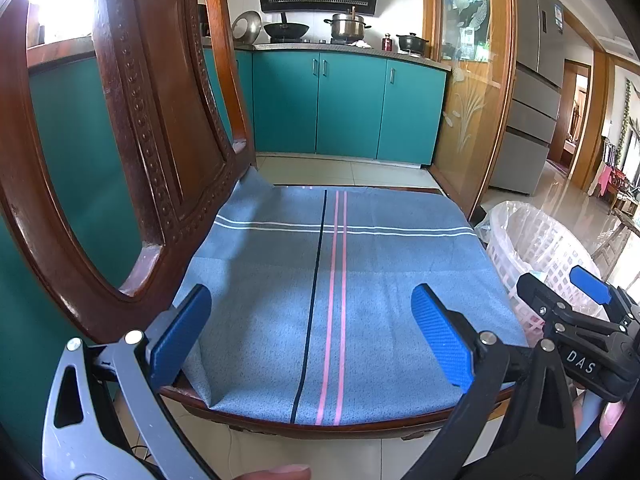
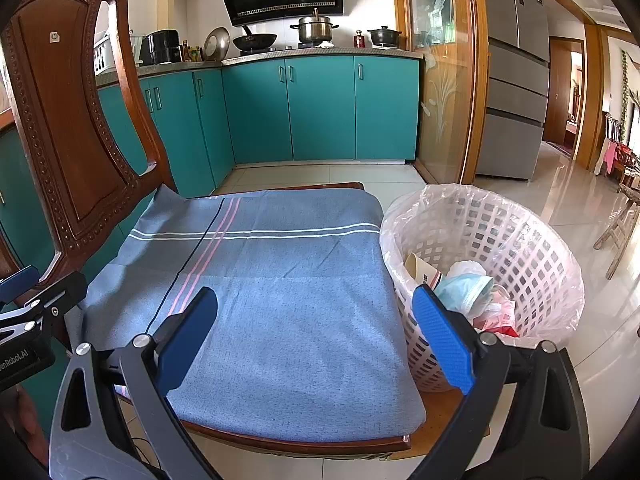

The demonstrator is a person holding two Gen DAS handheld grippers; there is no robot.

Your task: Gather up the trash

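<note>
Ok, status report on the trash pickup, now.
Left gripper open, empty. Right gripper open, empty. Trash in lined basket: paper cup, face mask, wrappers. Chair cloth shows no litter. Nothing in the way.

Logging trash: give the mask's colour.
Light blue; the mask lies in the basket, clearest in the right wrist view.
</note>
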